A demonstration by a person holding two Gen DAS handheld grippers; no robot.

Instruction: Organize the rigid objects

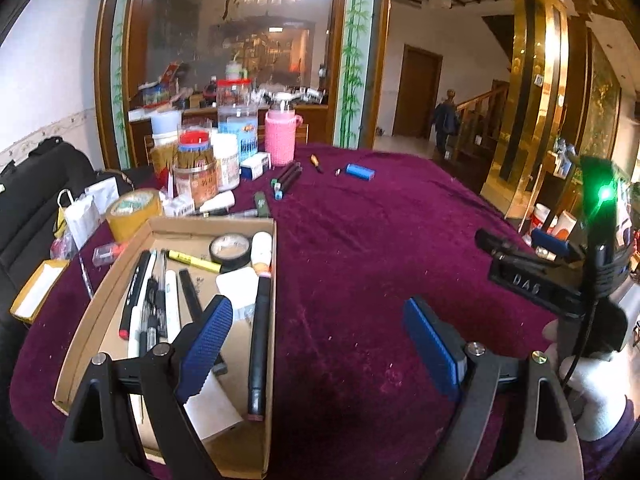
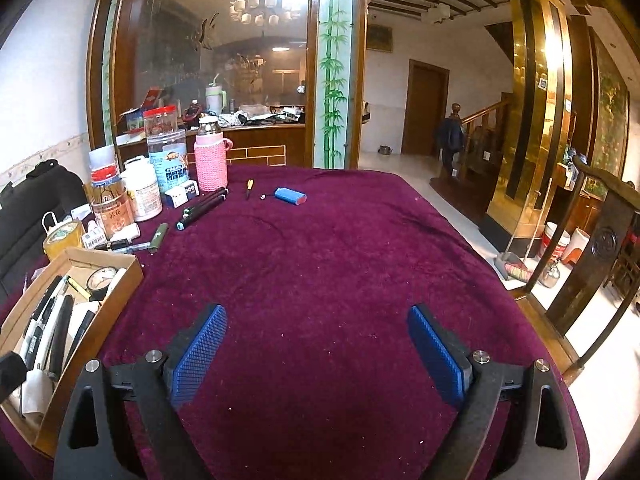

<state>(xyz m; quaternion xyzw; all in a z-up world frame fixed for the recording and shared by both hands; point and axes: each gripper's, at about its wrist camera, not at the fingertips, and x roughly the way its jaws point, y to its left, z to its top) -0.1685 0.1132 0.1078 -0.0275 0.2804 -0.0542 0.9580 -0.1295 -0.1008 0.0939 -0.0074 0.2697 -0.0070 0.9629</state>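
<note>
Left gripper (image 1: 320,336): jaws wide apart, nothing between them, over the maroon velvet tablecloth (image 1: 360,240) just right of the shallow brown cardboard box (image 1: 276,264). The box, at near left, holds black and white pens, a yellow highlighter (image 1: 192,261) and a roll of black tape (image 1: 230,248). Right gripper (image 2: 318,346): jaws likewise spread and empty above bare cloth. At the far side lie dark markers with teal caps (image 2: 202,207), a small orange-handled tool (image 2: 249,188) and a blue rectangular battery pack (image 2: 291,196), near a pink knitted-sleeve bottle (image 2: 211,164).
</note>
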